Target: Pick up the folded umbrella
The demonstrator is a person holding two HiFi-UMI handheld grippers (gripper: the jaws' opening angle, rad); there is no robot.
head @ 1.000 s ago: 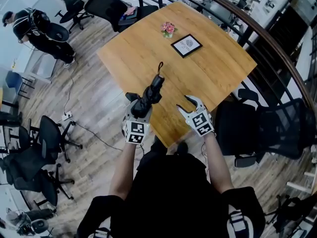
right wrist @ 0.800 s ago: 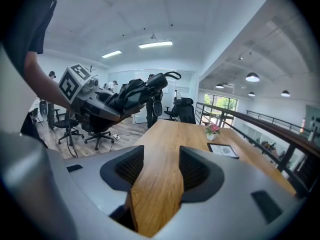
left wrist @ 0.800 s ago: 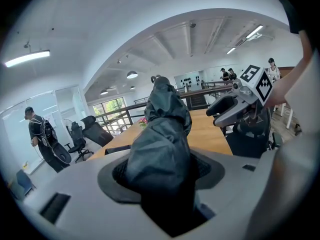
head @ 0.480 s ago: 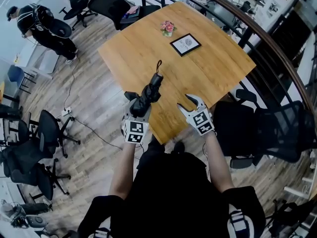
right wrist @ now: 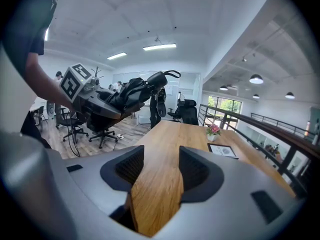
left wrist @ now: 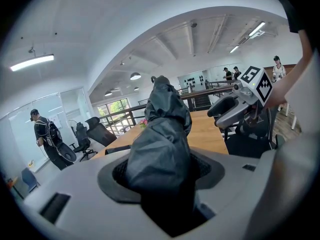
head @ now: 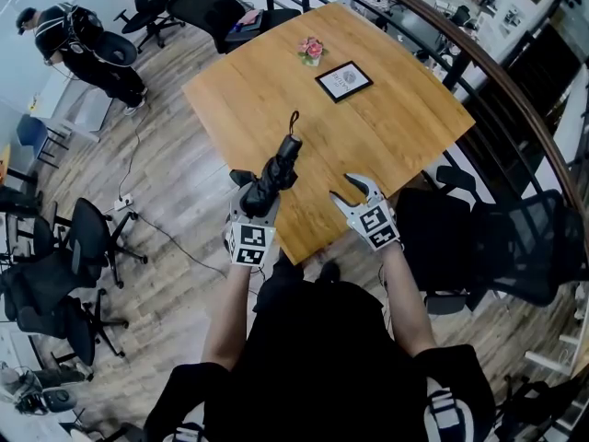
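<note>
The folded black umbrella [head: 278, 168] sticks out forward from my left gripper [head: 256, 190], which is shut on its lower part. In the right gripper view the umbrella [right wrist: 139, 90] hangs in the air beside the wooden table [head: 396, 127], tilted upward, with its strap loop at the far tip. In the left gripper view its dark fabric [left wrist: 161, 139] fills the gap between the jaws of my left gripper [left wrist: 161, 176]. My right gripper [head: 351, 191] is open over the table's near edge, to the right of the umbrella, and only wood shows between the jaws of the right gripper [right wrist: 156, 168].
On the far half of the table stand a framed picture [head: 345, 81] and a small pot of pink flowers [head: 312, 52]. Black office chairs sit at the right [head: 497, 238], the left [head: 87, 247] and behind the table [head: 198, 7]. A person [head: 87, 49] is at the upper left. A railing [head: 515, 90] curves along the right.
Almost nothing differs. Both grippers have drifted only slightly near the table's front edge, and the umbrella stays in the left gripper at the same tilt.
</note>
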